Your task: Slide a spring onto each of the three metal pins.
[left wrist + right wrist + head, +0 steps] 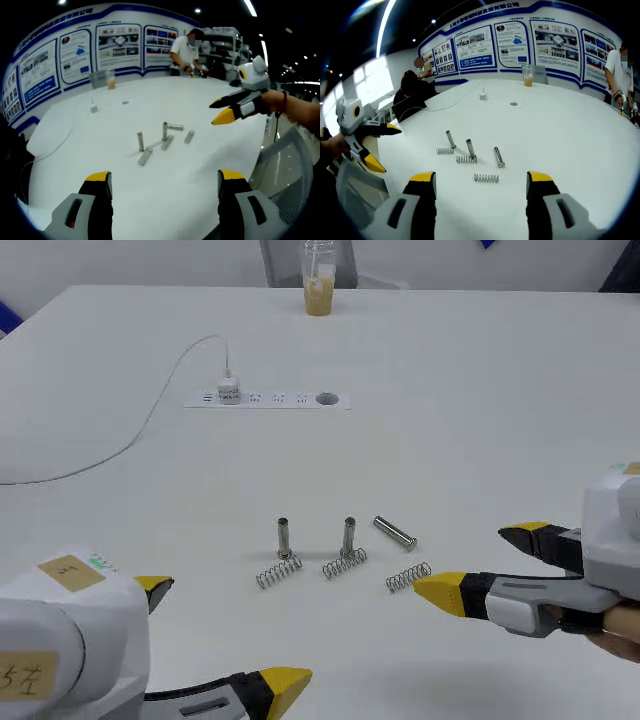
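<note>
- Now the left gripper (232,632) hovers over the near part of the white counter (450,390), its jaws spread wide and empty.
- The right gripper (465,560) is also released, holding nothing, its lower yellow tip just beside the right spring (408,576).
- The left pin (283,537) and the middle pin (348,536) stand upright; the right pin (394,532) lies flat.
- The left spring (279,572) and the middle spring (344,563) lie flat on the counter, each at the foot of its upright pin.
</note>
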Tool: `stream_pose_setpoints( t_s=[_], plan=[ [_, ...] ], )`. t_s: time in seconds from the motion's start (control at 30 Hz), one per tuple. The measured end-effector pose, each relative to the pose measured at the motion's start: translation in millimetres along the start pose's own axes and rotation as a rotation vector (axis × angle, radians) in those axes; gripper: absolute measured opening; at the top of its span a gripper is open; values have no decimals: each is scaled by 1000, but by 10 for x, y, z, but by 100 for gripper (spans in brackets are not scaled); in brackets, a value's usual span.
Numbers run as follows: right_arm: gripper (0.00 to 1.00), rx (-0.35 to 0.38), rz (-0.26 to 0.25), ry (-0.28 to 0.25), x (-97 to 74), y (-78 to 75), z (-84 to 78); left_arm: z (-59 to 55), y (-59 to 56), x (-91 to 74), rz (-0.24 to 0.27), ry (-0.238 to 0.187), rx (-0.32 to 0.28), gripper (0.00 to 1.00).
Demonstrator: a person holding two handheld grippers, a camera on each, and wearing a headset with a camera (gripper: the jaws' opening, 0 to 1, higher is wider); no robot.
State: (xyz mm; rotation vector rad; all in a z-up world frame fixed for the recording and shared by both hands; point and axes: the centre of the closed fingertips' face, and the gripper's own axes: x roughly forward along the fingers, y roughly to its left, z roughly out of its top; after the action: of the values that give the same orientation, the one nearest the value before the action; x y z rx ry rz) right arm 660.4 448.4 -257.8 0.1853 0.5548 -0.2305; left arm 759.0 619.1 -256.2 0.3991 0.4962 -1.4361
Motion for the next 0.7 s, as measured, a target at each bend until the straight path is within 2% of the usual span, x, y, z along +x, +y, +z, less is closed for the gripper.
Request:
stream_pose_setpoints(
  t_s=[0.7],
  plan=[
    [61,-31,21,14,409,-105,115,-20,-26,63,-14,-3,1,87]
  ],
)
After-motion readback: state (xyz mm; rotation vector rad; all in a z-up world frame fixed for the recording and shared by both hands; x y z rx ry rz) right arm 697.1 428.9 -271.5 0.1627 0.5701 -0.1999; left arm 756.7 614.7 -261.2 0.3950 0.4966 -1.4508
